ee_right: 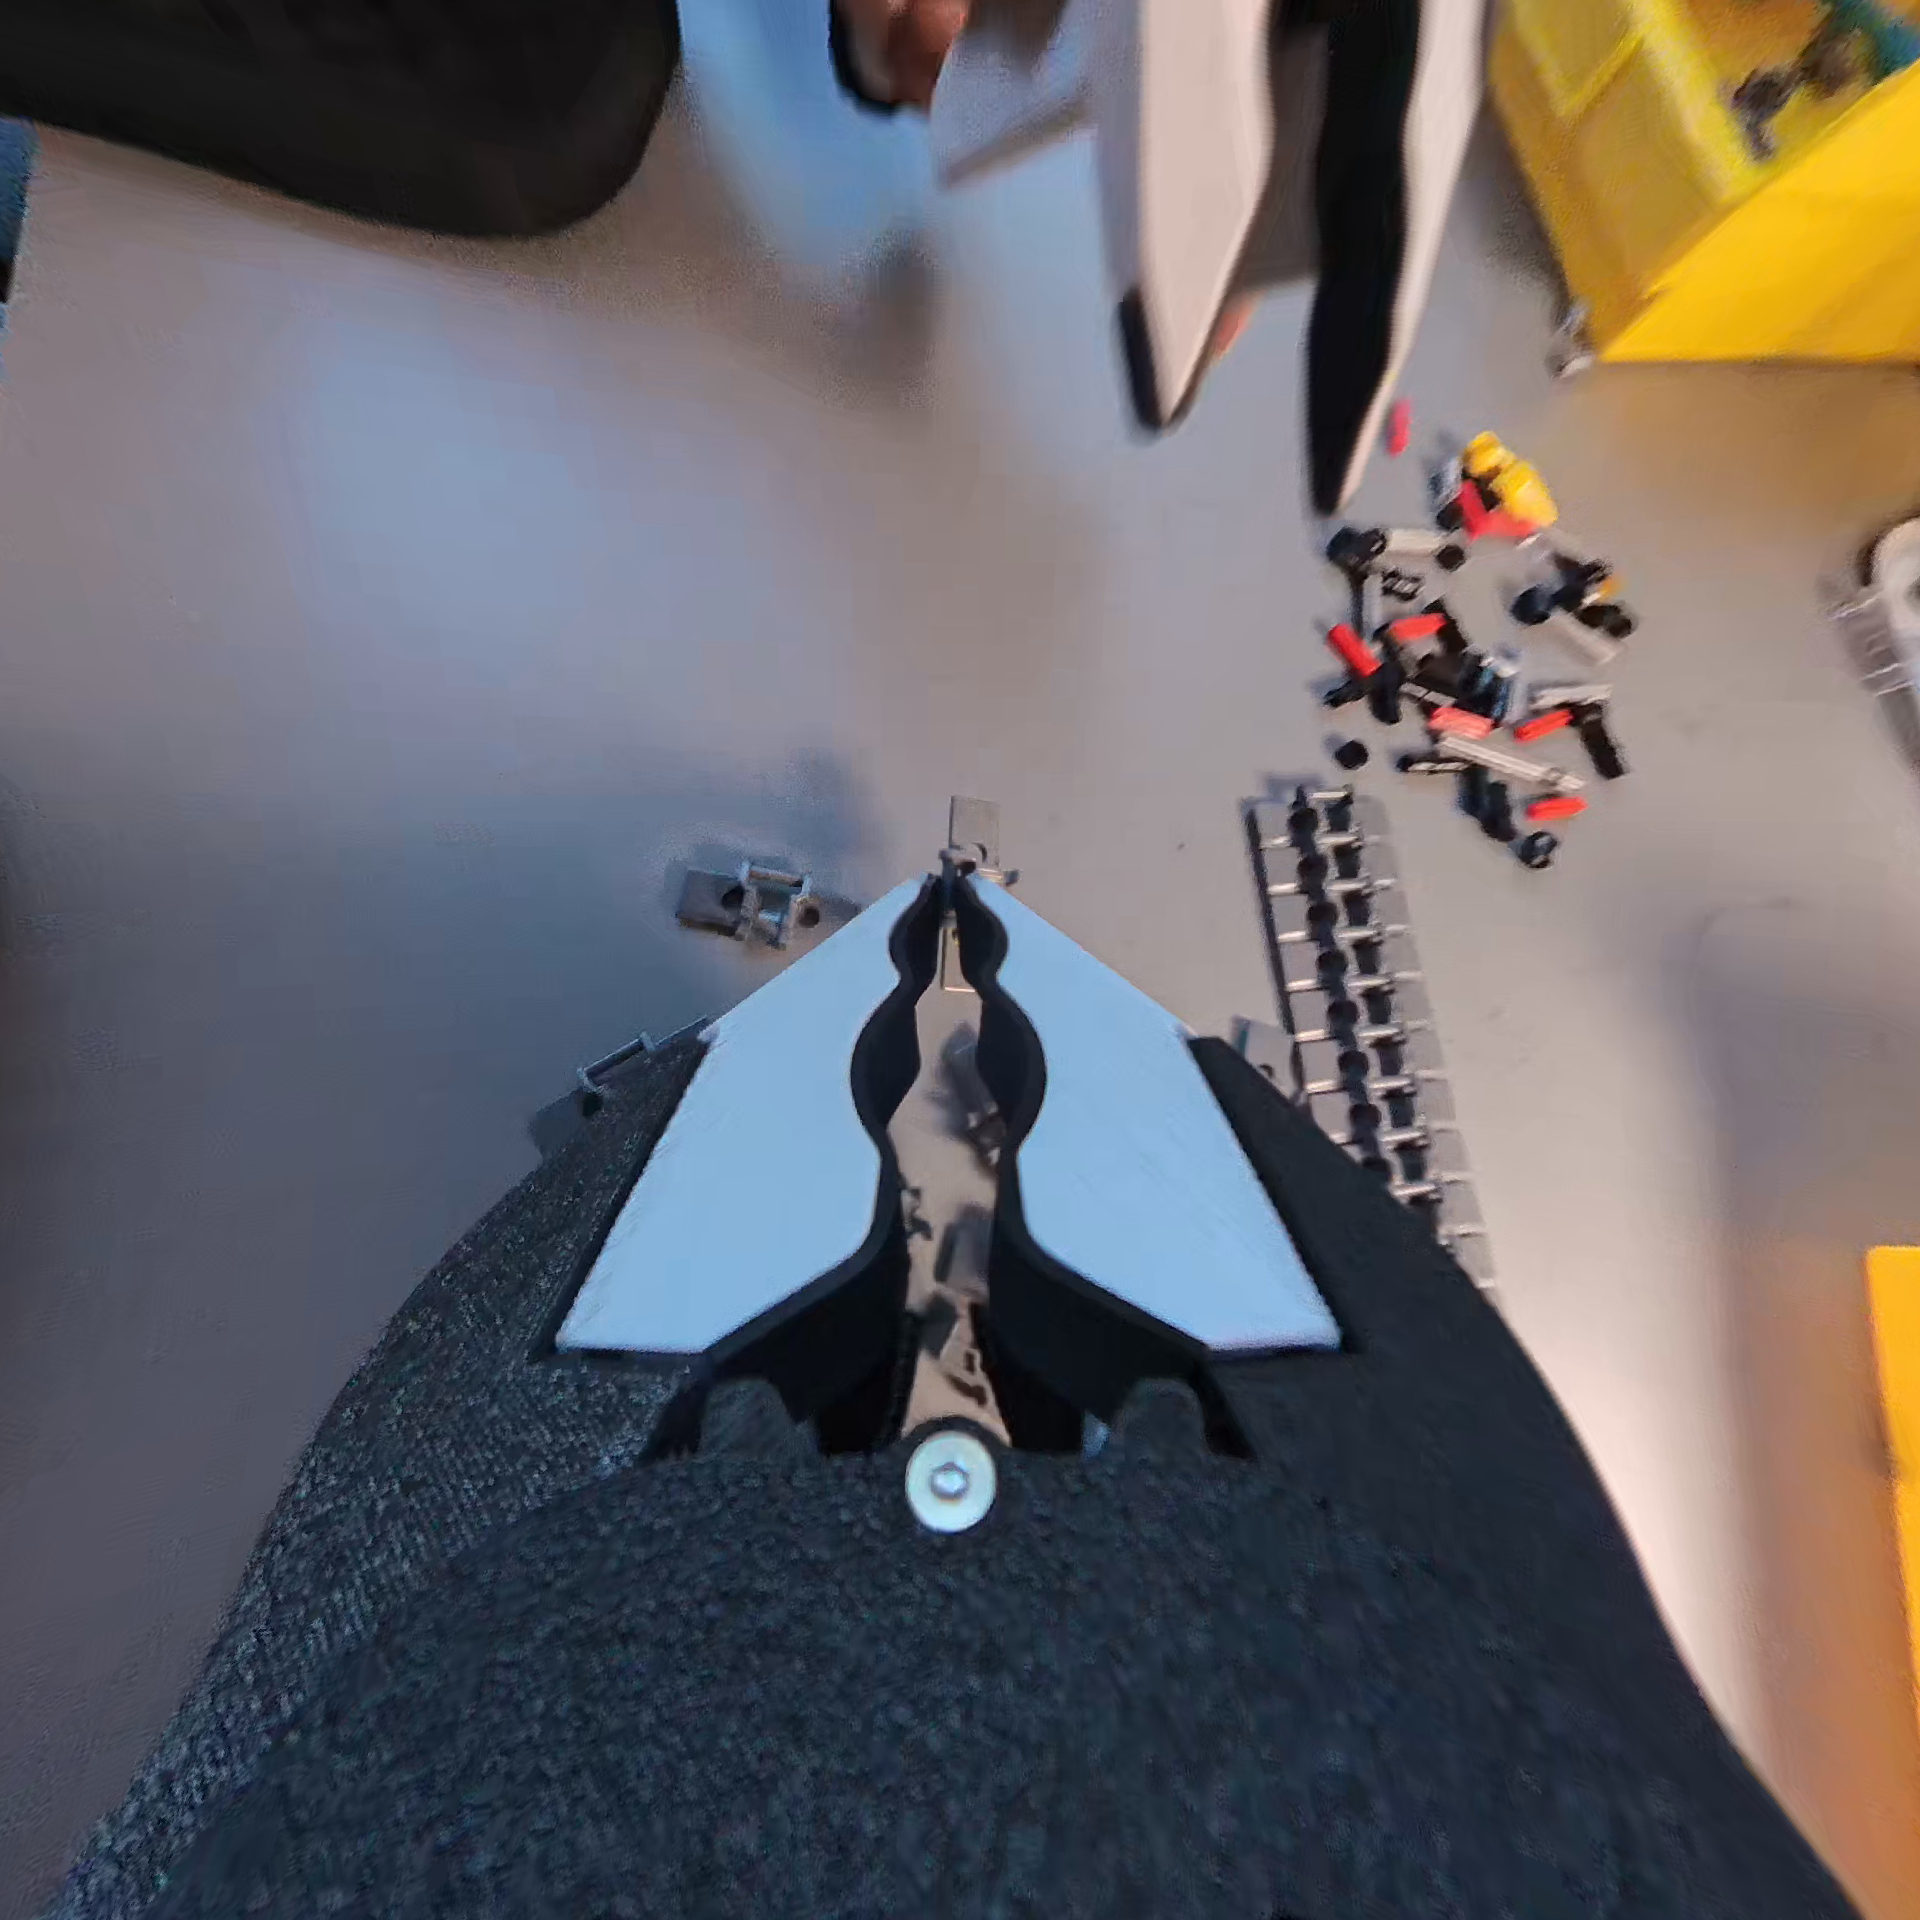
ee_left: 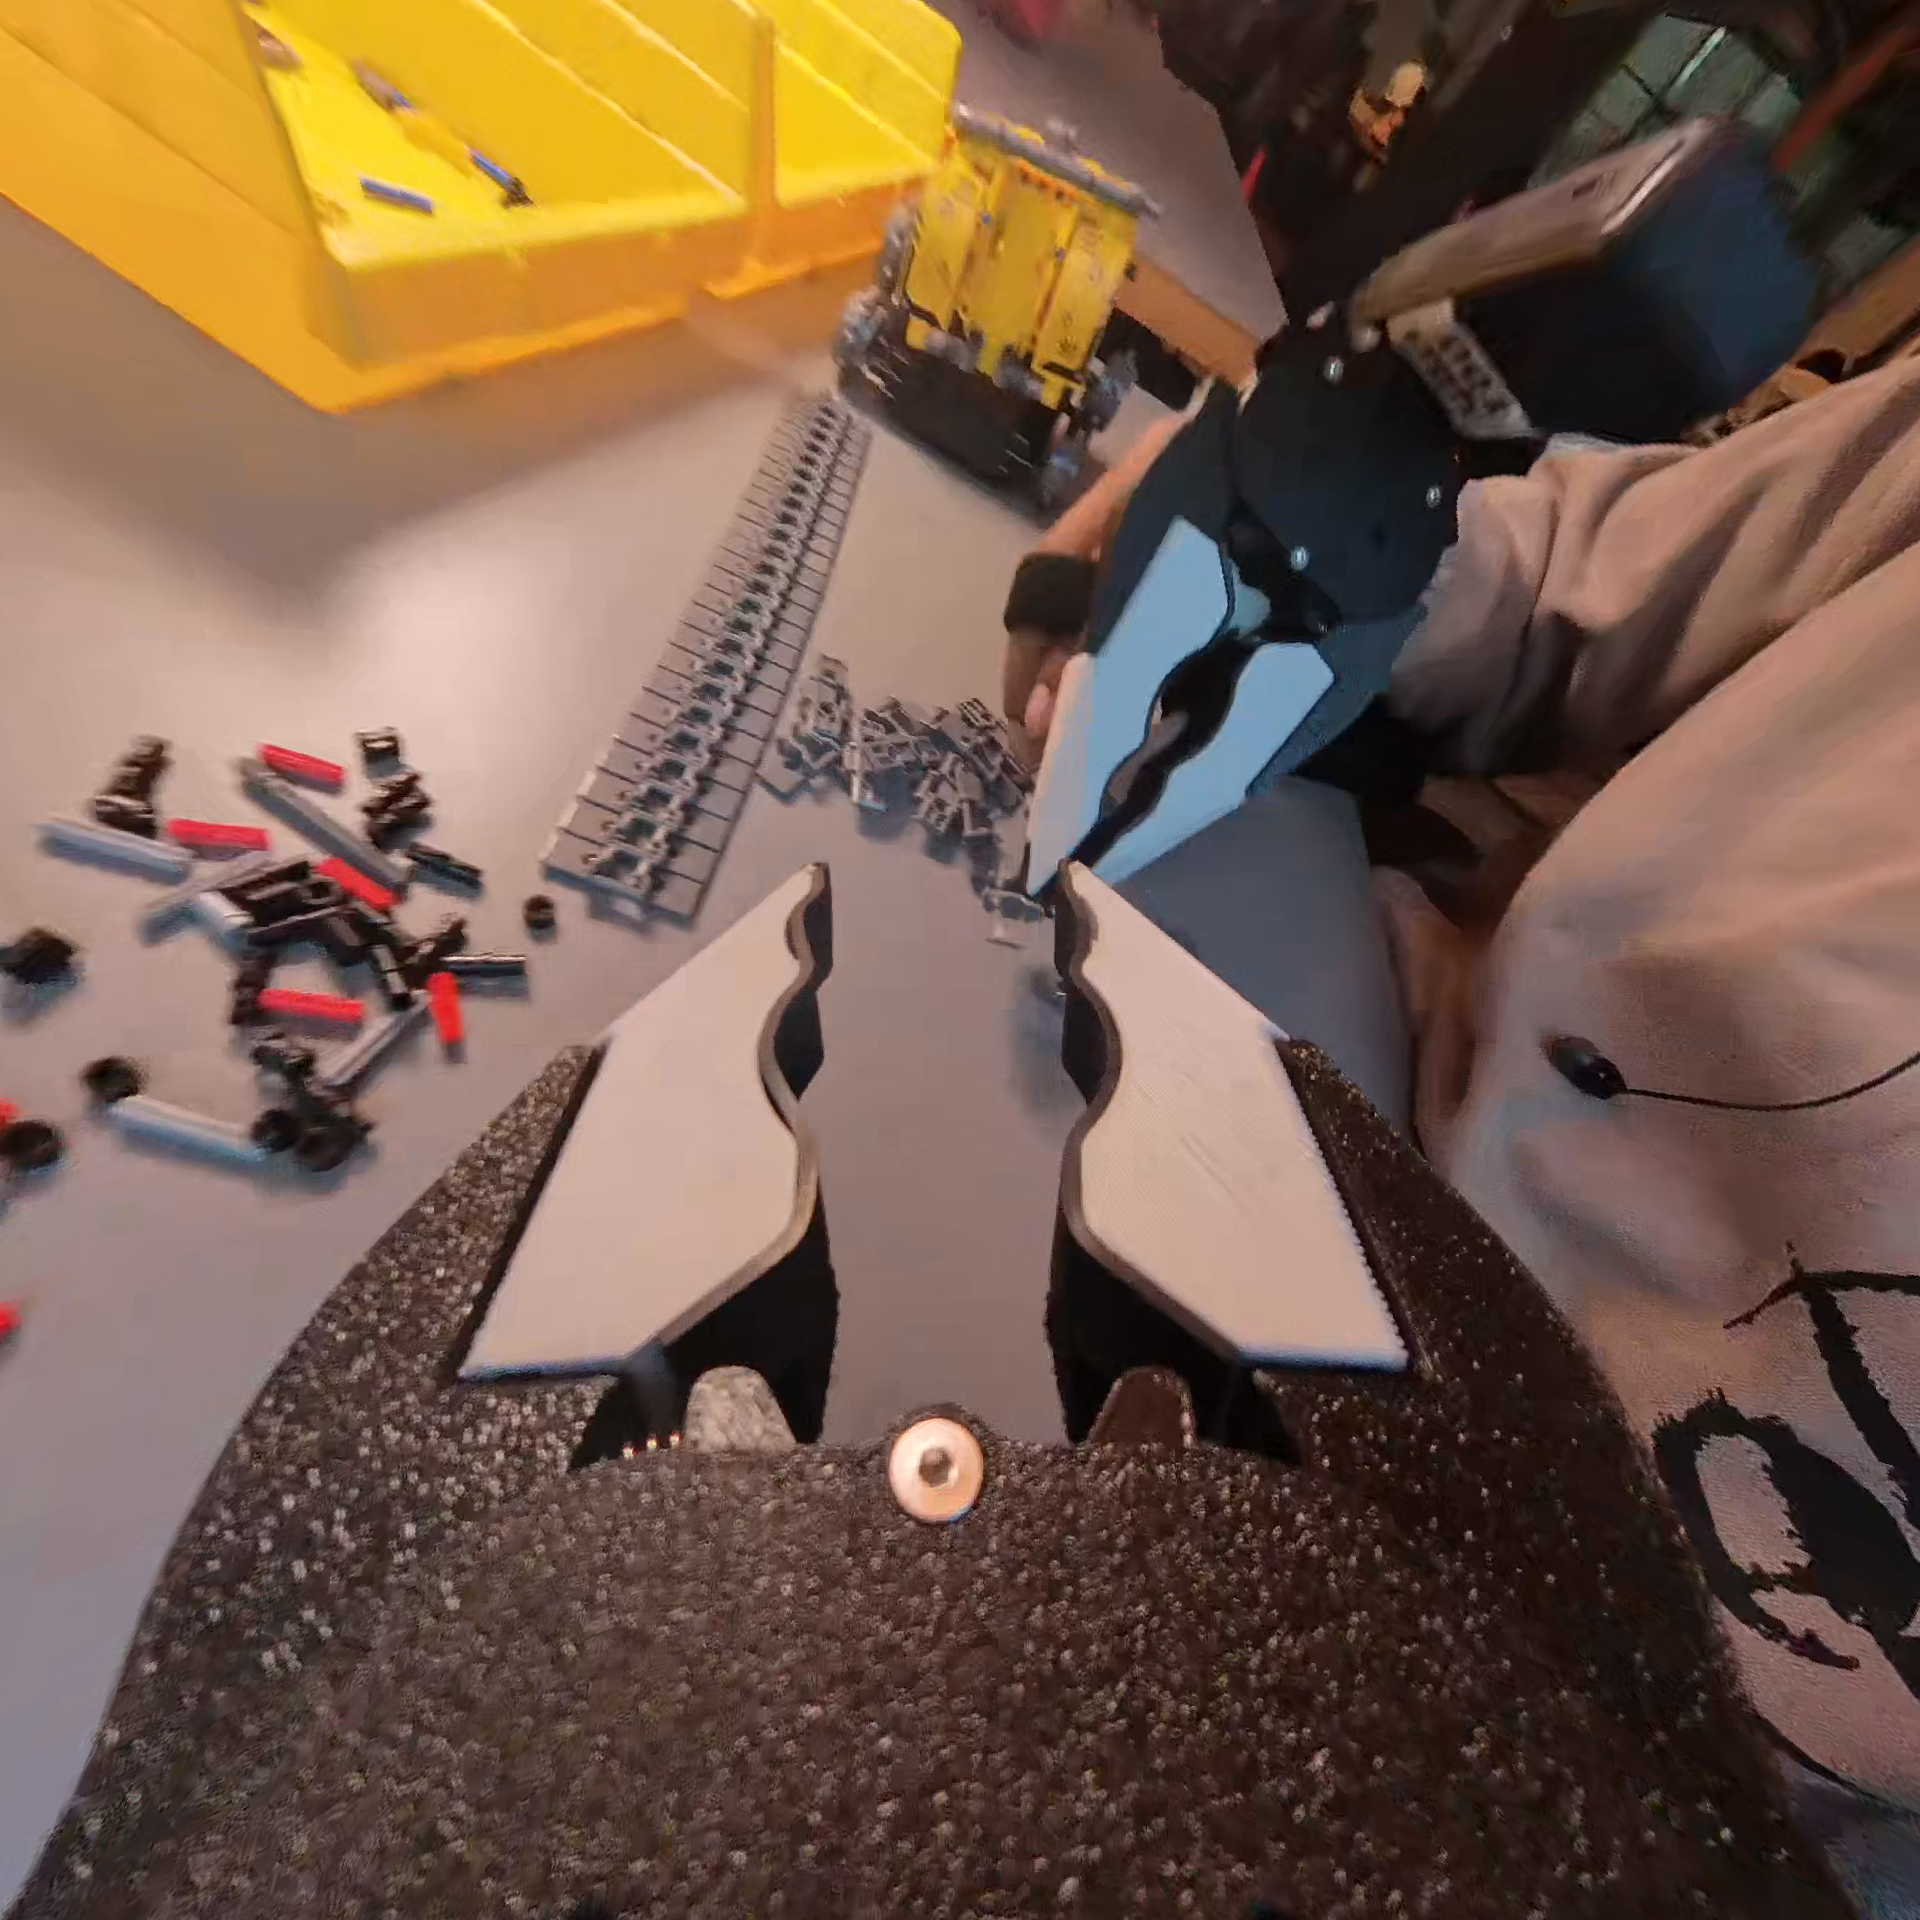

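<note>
Grey table [ee_left: 312, 582], toy-brick parts laid out; two handheld grippers over it.

Yellow bin [ee_left: 436, 208] far ahead of left jaws; assembled track strip [ee_left: 717, 686] ahead-left. Left gripper [ee_left: 940, 883]: jaws parted, nothing between. Right gripper [ee_right: 951, 883]: tips pinched on a small grey track link [ee_right: 971, 831], loose links [ee_left: 914, 758] beneath.

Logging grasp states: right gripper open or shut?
Shut: the right gripper pinches a small grey track link at its fingertips, above the grey table.
</note>
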The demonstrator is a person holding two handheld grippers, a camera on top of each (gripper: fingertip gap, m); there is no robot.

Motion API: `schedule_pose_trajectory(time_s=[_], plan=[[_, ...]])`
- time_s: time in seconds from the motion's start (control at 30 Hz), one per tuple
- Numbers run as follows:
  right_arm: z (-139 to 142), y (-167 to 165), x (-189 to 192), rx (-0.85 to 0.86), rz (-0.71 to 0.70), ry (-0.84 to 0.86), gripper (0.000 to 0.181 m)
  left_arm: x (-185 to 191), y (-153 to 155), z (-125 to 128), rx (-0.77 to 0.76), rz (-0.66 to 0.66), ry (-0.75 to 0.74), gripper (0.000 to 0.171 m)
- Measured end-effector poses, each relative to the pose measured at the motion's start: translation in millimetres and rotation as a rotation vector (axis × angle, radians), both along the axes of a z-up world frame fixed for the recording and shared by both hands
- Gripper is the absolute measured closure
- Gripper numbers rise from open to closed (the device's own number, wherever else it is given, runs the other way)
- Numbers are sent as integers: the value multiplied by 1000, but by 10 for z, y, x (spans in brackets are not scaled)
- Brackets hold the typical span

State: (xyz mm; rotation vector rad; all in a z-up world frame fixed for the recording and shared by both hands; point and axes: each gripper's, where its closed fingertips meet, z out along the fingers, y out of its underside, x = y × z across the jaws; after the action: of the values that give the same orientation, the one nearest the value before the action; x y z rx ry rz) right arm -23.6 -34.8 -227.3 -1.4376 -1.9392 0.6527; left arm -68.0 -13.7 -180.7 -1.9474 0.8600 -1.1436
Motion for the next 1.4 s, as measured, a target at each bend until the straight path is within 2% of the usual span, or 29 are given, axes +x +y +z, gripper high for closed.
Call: schedule_pose_trajectory(time_s=[0.13,0.27,0.3,0.43,0.5,0.53,0.6,0.67,0.83,0.9,0.97,1.03,1.17,1.23,1.3,1.33,1.4], plan=[[330,-15,-67,53,28,188,181,314,-183,-44,17,-141,-6,131],[498,-58,-62,32,41,290,181,396,-302,-82,119,-212,98,158],[528,-76,-57,37,54,307,180,408,-317,-47,144,-215,90,171],[578,-54,-56,54,47,332,181,372,-285,122,181,-181,34,170],[589,-59,-54,50,49,338,181,352,-276,115,158,-171,38,144],[586,-61,-56,54,49,340,181,356,-271,117,154,-167,29,137],[569,-87,-64,50,57,337,180,384,-284,127,148,-172,8,138],[561,-103,-74,56,61,335,180,405,-298,93,165,-184,38,157],[642,-75,-76,38,43,380,178,347,-239,162,210,-149,40,160],[608,-45,-67,21,33,355,162,218,-120,186,226,-86,47,160],[485,-51,-48,-13,34,292,156,-36,108,248,248,51,50,160],[276,-135,-19,-67,61,183,151,-454,447,319,289,276,81,161],[-201,-304,69,-126,101,-93,130,-1488,992,431,333,743,126,160],[-270,-345,66,-132,103,-139,133,-1890,1135,424,324,903,135,160],[-277,-330,60,-140,84,-163,140,-2122,1208,303,258,985,158,156],[-278,-340,66,-150,83,-170,144,-2187,1220,251,231,1009,158,142],[-276,-341,66,-149,81,-168,145,-2231,1194,249,229,1034,131,128]])
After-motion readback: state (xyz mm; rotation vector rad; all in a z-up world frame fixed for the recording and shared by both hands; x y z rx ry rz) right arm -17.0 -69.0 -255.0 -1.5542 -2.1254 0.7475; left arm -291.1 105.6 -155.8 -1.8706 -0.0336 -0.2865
